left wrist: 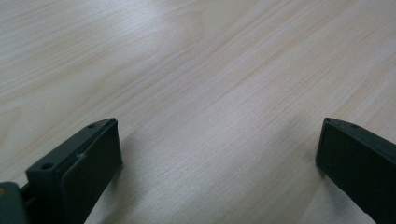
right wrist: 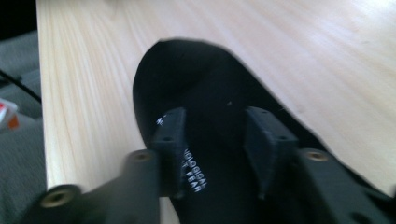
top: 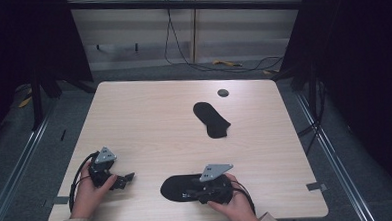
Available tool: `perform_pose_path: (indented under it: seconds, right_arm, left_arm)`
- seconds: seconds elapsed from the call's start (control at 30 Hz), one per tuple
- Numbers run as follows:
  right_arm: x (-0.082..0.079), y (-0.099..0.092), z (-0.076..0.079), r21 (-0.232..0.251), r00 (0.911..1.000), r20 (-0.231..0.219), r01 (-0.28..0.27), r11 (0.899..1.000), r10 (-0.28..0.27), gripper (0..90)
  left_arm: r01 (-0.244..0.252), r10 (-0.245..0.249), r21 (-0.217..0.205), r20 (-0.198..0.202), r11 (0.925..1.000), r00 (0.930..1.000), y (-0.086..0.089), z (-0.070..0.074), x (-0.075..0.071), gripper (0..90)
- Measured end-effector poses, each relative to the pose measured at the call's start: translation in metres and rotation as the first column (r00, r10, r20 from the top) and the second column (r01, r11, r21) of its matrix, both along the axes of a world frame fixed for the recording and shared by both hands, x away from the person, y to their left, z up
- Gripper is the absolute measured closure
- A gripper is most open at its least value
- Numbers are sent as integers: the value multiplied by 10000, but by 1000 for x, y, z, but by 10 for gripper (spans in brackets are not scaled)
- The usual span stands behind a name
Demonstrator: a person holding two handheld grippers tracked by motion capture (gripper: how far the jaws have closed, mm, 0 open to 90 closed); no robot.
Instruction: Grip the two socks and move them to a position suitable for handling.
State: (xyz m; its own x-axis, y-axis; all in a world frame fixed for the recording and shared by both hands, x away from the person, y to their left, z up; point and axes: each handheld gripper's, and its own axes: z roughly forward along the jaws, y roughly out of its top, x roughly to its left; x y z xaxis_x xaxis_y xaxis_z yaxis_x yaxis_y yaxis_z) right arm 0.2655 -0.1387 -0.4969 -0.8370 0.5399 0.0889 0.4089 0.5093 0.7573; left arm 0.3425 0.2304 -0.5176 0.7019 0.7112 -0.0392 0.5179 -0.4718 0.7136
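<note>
A black sock (top: 173,187) lies flat near the table's front edge, its white lettering showing in the right gripper view on the sock (right wrist: 205,84). My right gripper (top: 190,193) rests over it, pointing left; the right gripper (right wrist: 215,126) has its jaws partly apart above the fabric with nothing pinched between the pads. A second black sock (top: 212,119) lies farther back, right of centre. My left gripper (top: 127,179) sits at the front left, and the left gripper (left wrist: 219,140) is wide open over bare wood.
The light wooden table (top: 149,117) has a round dark grommet (top: 223,93) near its far edge. Cables (top: 181,56) trail on the floor behind. The table's front edge (right wrist: 42,116) runs close to the near sock, with floor beyond it.
</note>
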Motion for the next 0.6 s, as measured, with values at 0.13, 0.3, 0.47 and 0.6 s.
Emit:
perform_pose_path:
  seconds: [0.13, 0.3, 0.47, 0.6]
  right_arm:
    - [17, -15, 12, 218, 9955, 419, 839, 9962, -848, 532]
    - [60, -39, 26, -77, 9600, 870, 2677, 9635, -2660, 466]
    - [113, -53, 27, -340, 8903, 1276, 4444, 8952, -4371, 425]
    - [143, -55, 22, -782, 8693, 1328, 4881, 8693, -4762, 399]
  left_arm:
    - [3, -3, 2, 2, 10000, 10000, 0, 0, 0, 0]
    - [2, -2, 11, 6, 10000, 10000, 0, 0, 0, 0]
    - [2, -2, -3, 1, 10000, 10000, 0, 0, 0, 0]
    - [6, -6, 4, 5, 10000, 10000, 0, 0, 0, 0]
